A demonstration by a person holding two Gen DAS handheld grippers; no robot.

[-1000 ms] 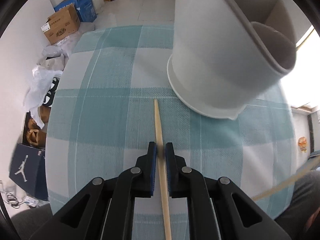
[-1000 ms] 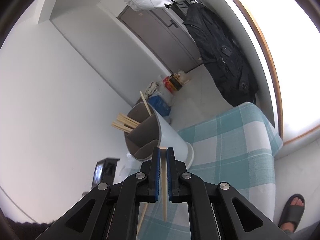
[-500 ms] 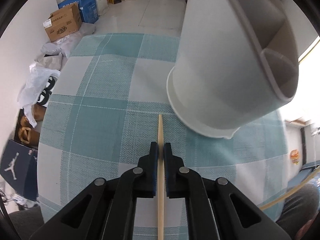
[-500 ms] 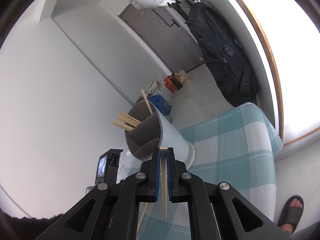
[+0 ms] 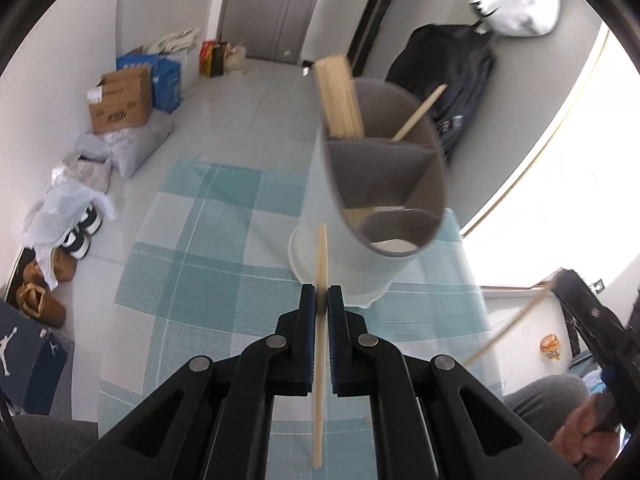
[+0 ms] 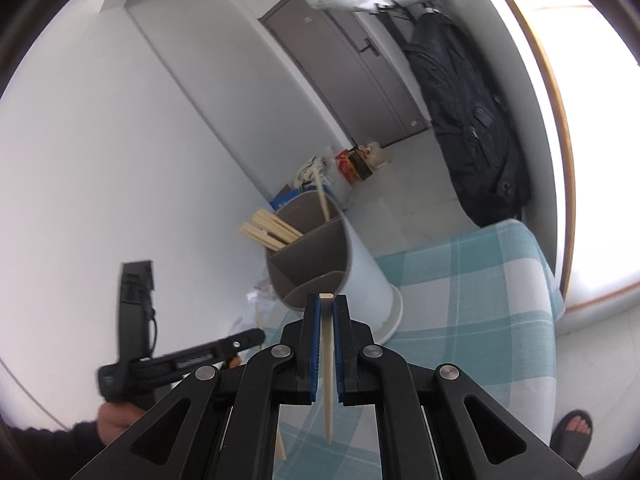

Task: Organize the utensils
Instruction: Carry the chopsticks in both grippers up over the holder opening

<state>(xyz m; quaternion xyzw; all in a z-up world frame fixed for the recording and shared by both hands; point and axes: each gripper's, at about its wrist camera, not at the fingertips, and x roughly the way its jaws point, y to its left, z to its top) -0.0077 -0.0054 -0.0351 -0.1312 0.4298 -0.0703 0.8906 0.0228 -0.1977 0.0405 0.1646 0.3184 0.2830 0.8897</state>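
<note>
You have a table under a teal-and-white checked tablecloth [image 5: 208, 264] in front of you. Beyond it, at 12 o'clock, a grey double door [image 5: 276, 8] closes off a pale tiled floor [image 5: 256, 104]. Cardboard boxes [image 5: 120, 102], bags and shoes [image 5: 80, 236] line the white wall [image 5: 168, 4] around 10 o'clock. A dark coat [image 5: 452, 76] hangs at 1 o'clock; daylight floods through the window [image 5: 576, 184] at 3 o'clock.
</note>
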